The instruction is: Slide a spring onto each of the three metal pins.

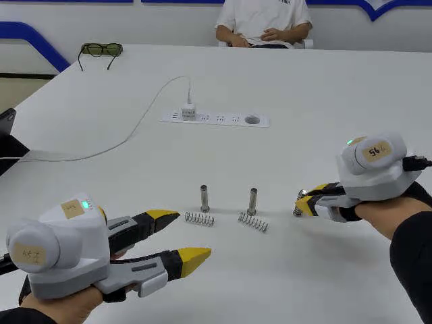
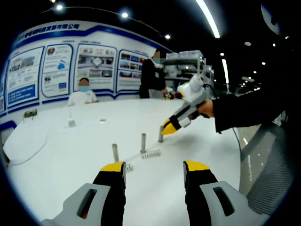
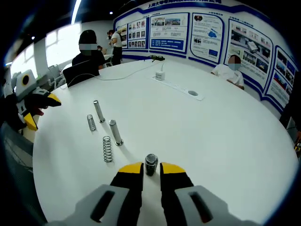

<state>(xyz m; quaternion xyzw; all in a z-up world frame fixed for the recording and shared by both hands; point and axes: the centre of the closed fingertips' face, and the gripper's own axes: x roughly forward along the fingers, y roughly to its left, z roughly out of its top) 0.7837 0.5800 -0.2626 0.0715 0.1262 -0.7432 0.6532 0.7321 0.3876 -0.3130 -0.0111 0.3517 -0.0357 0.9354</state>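
Right gripper (image 1: pixel 302 203) nipped narrow on the third pin (image 3: pixel 151 162); left gripper (image 1: pixel 181 235) spread wide, holding nothing.
On the white table (image 1: pixel 304 88), the left pin (image 1: pixel 204 198) and middle pin (image 1: pixel 252 200) stand upright and bare. The left spring (image 1: pixel 200 219) and middle spring (image 1: pixel 253 222) lie flat just before them, long axes roughly crosswise. The third pin stands upright too, seemingly already wrapped in a coil.
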